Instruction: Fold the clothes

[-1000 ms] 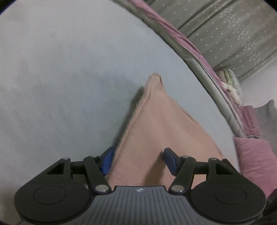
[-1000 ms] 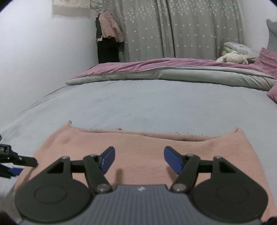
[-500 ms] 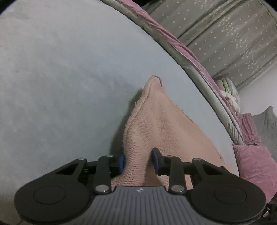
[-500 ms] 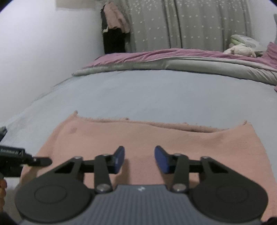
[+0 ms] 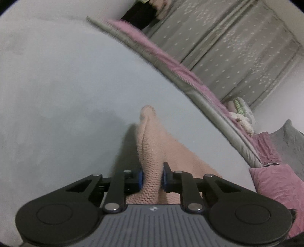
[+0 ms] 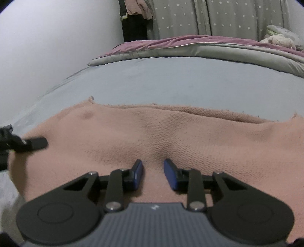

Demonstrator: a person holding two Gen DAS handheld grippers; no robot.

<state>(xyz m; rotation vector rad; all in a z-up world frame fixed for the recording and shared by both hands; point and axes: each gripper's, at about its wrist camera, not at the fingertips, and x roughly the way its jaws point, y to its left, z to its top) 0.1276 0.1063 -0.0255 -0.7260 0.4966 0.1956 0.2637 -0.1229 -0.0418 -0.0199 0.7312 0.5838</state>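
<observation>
1. One pink knitted garment [image 6: 171,136] lies spread flat on the grey-blue bed sheet [image 6: 171,79], near the foot end.
2. Two grippers are at work. The left gripper [image 5: 152,177] has just been closing, and its blue pads now pinch a raised ridge of the knit between them. The right gripper [image 6: 153,173] has also been narrowing; a small pucker of the fabric sits between its pads, though whether they truly press on it I cannot tell.
3. One folded duvet [image 6: 209,49] (grey with a mauve upper side) lies across the far end of the bed, before the star-print curtain [image 6: 228,17].
4. Only the left wrist view shows a pink pillow [image 5: 279,186] at the right.
5. Only the right wrist view shows the garment's whole far edge, the left gripper's dark finger [image 6: 34,143] resting at the cloth's left side, and dark clothes hanging [image 6: 134,20] in the corner.
</observation>
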